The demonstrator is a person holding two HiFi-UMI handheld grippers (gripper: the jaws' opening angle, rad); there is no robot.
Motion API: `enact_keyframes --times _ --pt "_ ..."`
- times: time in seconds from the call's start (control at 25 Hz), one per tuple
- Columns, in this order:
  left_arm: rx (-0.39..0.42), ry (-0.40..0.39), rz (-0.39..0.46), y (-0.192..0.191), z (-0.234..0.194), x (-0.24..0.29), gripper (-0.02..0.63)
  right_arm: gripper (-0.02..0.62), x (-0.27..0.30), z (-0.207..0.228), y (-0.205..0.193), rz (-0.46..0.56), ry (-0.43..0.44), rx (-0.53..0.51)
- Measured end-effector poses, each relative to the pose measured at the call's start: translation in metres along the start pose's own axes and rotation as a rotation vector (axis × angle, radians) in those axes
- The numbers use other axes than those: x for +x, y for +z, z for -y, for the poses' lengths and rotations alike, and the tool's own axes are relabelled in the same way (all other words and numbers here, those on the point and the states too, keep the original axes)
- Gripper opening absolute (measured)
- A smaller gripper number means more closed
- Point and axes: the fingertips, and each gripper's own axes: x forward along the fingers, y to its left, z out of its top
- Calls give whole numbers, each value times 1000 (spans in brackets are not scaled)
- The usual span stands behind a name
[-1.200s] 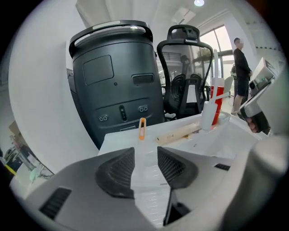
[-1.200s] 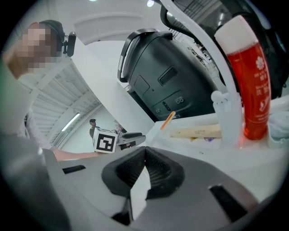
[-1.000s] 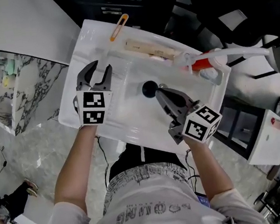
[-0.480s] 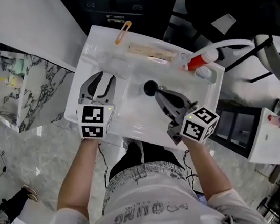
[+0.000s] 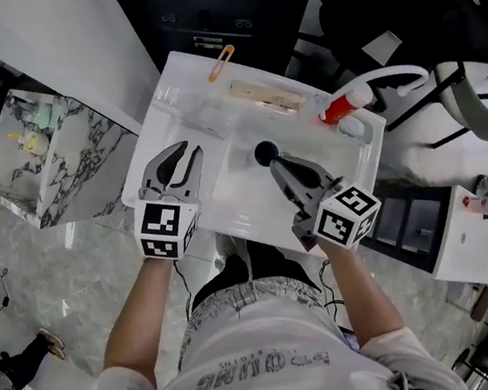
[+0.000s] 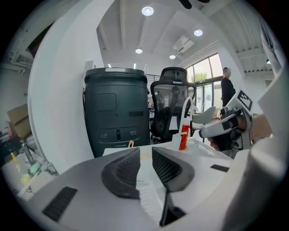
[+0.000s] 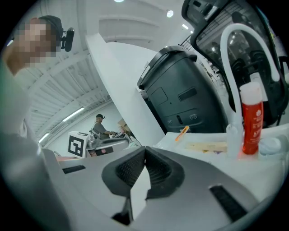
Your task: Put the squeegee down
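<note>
The squeegee [image 5: 261,94], seemingly the long pale bar, lies on the sink's [image 5: 246,209] far rim, so the put-down looks done. The left gripper's [image 5: 188,150] jaws are closing on nothing, and the right gripper's [image 5: 273,160] are pressed together, empty; next, just stay clear.

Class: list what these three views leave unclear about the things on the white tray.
Head view: black round object, unidentifiable, too small; right tongs overlap its edge.
Head view: long beige item, squeegee or not, too small.
Right gripper view: red bottle label, blurred.
</note>
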Motion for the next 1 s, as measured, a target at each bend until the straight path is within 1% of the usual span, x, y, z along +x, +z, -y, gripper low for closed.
enact_keyframes --times 0.28,0.44,1.0 --pt "-26 -52 36 3 20 -22 86 9 1 -16 1 -4 -8 -23" --pt "-43 -81 63 5 22 -35 80 9 1 -23 3 -6 -13 -45" --pt "-88 -164 111 8 34 -66 57 11 7 -44 7 -36 -33 -135"
